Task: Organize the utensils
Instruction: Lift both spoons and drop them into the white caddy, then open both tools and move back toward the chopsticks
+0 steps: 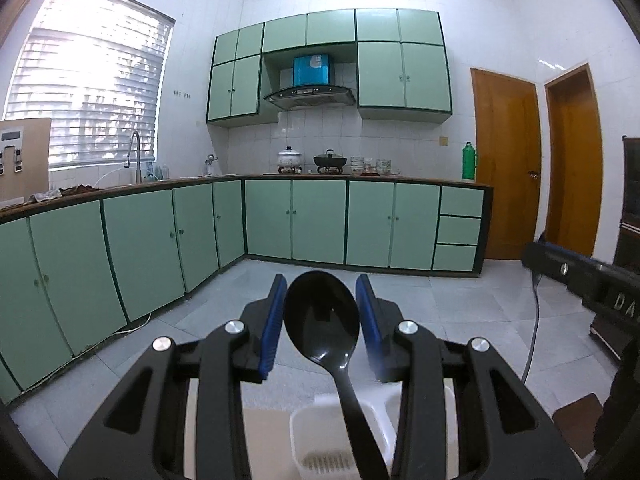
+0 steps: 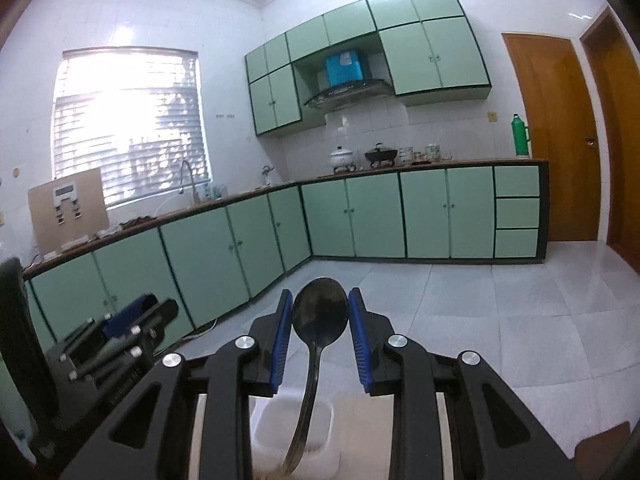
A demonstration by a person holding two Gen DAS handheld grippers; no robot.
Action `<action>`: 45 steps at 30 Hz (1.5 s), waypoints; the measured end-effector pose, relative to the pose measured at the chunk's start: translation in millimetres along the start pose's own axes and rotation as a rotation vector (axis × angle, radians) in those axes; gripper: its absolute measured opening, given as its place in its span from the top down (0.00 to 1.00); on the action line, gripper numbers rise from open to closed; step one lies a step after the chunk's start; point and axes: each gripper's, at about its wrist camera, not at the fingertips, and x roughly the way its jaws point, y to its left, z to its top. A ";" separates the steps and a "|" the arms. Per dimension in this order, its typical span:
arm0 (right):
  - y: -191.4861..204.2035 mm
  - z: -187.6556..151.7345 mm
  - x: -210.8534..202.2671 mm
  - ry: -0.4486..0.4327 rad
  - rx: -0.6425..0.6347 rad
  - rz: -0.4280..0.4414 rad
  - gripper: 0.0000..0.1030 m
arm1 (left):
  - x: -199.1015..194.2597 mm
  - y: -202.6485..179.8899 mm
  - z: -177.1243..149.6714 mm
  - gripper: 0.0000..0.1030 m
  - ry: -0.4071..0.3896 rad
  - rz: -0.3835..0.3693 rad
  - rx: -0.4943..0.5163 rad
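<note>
A black plastic spoon (image 1: pixel 322 316) stands upright in a white slotted utensil holder (image 1: pixel 308 440), bowl up. My left gripper (image 1: pixel 322 292) is open, its blue pads (image 1: pixel 272 320) on either side of the spoon's bowl with small gaps. In the right wrist view another black spoon (image 2: pixel 320 314) stands in a white holder compartment (image 2: pixel 268 424). My right gripper (image 2: pixel 320 304) is open around its bowl, its pads (image 2: pixel 282 332) close to it but apart. Each gripper shows at the other view's edge, the right one (image 1: pixel 580 280) and the left one (image 2: pixel 120 332).
Green kitchen cabinets (image 1: pixel 304 220) run along the far walls under a brown counter with pots (image 1: pixel 289 158), a sink tap (image 1: pixel 136 152) and a green flask (image 1: pixel 469 162). Wooden doors (image 1: pixel 508 160) stand at the right. A grey tiled floor (image 1: pixel 440 304) lies below.
</note>
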 end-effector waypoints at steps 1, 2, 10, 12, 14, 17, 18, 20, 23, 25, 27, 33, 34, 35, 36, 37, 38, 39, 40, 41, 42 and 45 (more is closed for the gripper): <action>0.4 1.0 5.9 0.000 -0.006 -0.011 0.73 | 8.0 -1.4 0.4 0.67 -0.001 0.012 0.005; 0.8 2.3 12.8 0.001 -0.016 -0.021 0.73 | 13.6 -1.6 -1.9 0.67 0.001 0.020 0.007; 3.3 -24.1 59.1 0.081 -0.045 -0.065 0.73 | 48.8 3.2 -20.0 0.67 0.069 0.042 0.011; 6.3 -33.9 64.8 0.109 -0.052 -0.056 0.73 | 51.4 5.3 -24.8 0.66 0.084 0.037 0.013; 9.2 -42.4 69.0 0.136 -0.066 -0.045 0.73 | 52.8 7.4 -30.4 0.66 0.105 0.029 0.016; 10.7 -51.8 65.1 0.161 -0.062 -0.022 0.72 | 47.8 11.1 -37.3 0.63 0.118 0.021 0.014; 11.8 -52.3 62.5 0.159 -0.063 -0.023 0.70 | 44.9 12.8 -38.5 0.61 0.122 0.020 0.011; 10.7 -53.3 54.0 0.160 -0.062 -0.033 0.65 | 37.2 17.2 -40.8 0.60 0.126 0.016 0.003; 5.4 -55.7 38.5 0.173 -0.042 -0.047 0.60 | 16.6 25.2 -46.0 0.56 0.131 0.018 -0.009; 0.7 -59.7 25.8 0.181 -0.029 -0.051 0.52 | 1.6 30.0 -50.8 0.52 0.143 0.022 -0.015; -3.8 -71.7 4.7 0.195 -0.019 -0.055 0.48 | -20.9 35.1 -59.3 0.47 0.166 0.025 -0.019; -10.9 -126.7 -56.2 0.288 0.036 -0.046 0.41 | -85.4 42.9 -104.8 0.41 0.295 -0.004 -0.053; -11.3 -135.0 -64.0 0.304 0.042 -0.046 0.40 | -94.4 43.2 -114.1 0.40 0.320 -0.007 -0.058; -10.9 -145.6 -72.7 0.322 0.053 -0.043 0.40 | -105.2 43.4 -125.7 0.40 0.355 -0.008 -0.062; -10.0 -158.1 -82.2 0.344 0.062 -0.045 0.40 | -113.5 43.0 -135.4 0.40 0.387 -0.007 -0.061; -8.0 -174.0 -93.0 0.374 0.063 -0.054 0.40 | -121.8 42.5 -145.5 0.39 0.418 -0.005 -0.061; -6.0 -181.6 -98.6 0.387 0.057 -0.058 0.40 | -128.9 42.3 -153.6 0.39 0.442 -0.005 -0.056; -1.2 -194.3 -107.4 0.412 0.041 -0.071 0.40 | -133.4 41.2 -159.2 0.39 0.457 -0.001 -0.050; 2.2 -203.9 -114.7 0.429 0.033 -0.079 0.40 | -140.0 40.3 -167.2 0.38 0.487 0.010 -0.040; 5.7 -213.6 -122.7 0.447 0.035 -0.073 0.40 | -144.3 40.5 -174.7 0.38 0.510 0.014 -0.038; 7.5 -220.1 -127.7 0.461 0.038 -0.068 0.40 | -148.8 41.0 -179.3 0.38 0.532 0.010 -0.042; 16.1 -239.5 -142.3 0.500 0.026 -0.066 0.40 | -161.1 41.5 -194.2 0.38 0.574 0.017 -0.043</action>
